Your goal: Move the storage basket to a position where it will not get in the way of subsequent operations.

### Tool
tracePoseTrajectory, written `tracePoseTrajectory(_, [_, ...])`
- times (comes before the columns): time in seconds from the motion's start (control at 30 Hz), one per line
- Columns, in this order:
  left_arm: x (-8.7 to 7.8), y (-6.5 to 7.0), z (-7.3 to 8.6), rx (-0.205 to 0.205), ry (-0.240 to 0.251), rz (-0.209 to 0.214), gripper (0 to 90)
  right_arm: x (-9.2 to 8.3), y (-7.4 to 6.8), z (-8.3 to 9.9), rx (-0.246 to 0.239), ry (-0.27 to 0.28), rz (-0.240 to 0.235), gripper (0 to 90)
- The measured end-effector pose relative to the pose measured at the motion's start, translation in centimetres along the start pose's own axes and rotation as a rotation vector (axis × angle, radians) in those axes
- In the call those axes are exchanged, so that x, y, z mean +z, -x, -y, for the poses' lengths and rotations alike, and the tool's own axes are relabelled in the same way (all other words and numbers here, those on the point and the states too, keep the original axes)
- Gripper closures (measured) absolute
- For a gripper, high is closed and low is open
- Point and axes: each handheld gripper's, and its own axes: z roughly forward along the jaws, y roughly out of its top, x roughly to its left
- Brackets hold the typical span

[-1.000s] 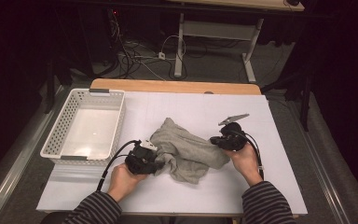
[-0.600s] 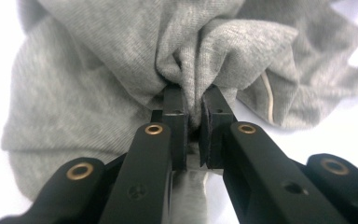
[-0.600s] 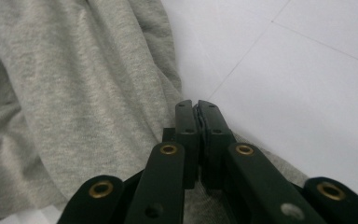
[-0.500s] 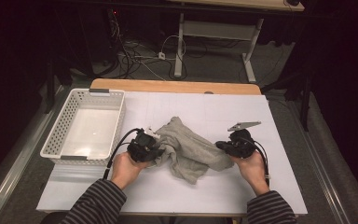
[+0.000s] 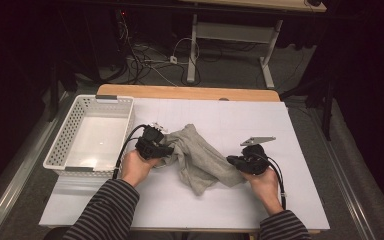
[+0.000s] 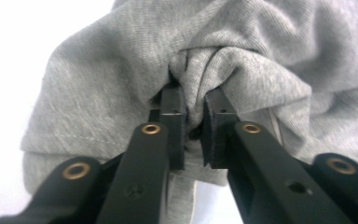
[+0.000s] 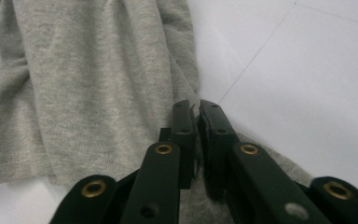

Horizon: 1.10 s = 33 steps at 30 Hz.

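While a grey cloth (image 5: pixel 200 157) lies crumpled at the middle of the white desk (image 5: pixel 300 200), 2 claws work at its edges. At the cloth's left edge, the left claw (image 6: pixel 193 109) is clenched on a bunched fold of fabric pinched between its jaws. At the cloth's right edge, the right claw (image 7: pixel 196 121) has its jaws pressed nearly together, grasping the cloth's border. To the left, well apart, stands a white basket (image 5: pixel 67 135).
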Motion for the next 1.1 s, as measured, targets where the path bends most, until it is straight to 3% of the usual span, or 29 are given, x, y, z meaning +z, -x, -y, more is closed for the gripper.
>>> tracePoseTrajectory(0.03, [-0.1, 0.2, 0.1, 0.009, -0.005, 0.0, 77.3, 0.0, 0.0, 0.0, 0.0, 0.0, 0.0, 84.6])
tracePoseTrajectory(0.07, [-0.3, 0.4, 0.2, 0.016, 0.0, -0.002, 70.2, 0.1, 0.0, 0.1, 0.01, 0.0, 0.003, 82.0])
tracePoseTrajectory(0.1, [-0.6, 0.6, 0.4, 0.023, 0.012, -0.009, 70.2, 0.1, 0.0, 0.1, 0.01, 0.0, 0.003, 82.0])
tracePoseTrajectory(0.23, [-2.2, 1.8, 1.4, 0.059, 0.046, -0.044, 54.5, 0.1, 0.0, 0.2, 0.015, 0.009, 0.011, 80.1])
tracePoseTrajectory(0.43, [-3.8, 3.6, 3.2, 0.091, 0.075, -0.007, 51.2, 0.2, -0.1, 0.2, 0.017, 0.013, 0.016, 78.4])
tracePoseTrajectory(0.63, [-1.3, 6.1, 3.8, 0.148, 0.004, 0.051, 48.6, 0.0, 0.1, 0.3, 0.028, 0.017, 0.021, 76.3])
tracePoseTrajectory(0.77, [0.6, 7.1, 3.4, 0.184, -0.038, 0.053, 48.5, 0.1, 0.1, 0.3, 0.024, 0.014, 0.03, 74.1])
tracePoseTrajectory(1.1, [3.7, 7.5, 2.7, 0.16, -0.08, 0.067, 44.5, 0.0, 0.4, 0.4, 0.029, 0.014, 0.036, 71.2])
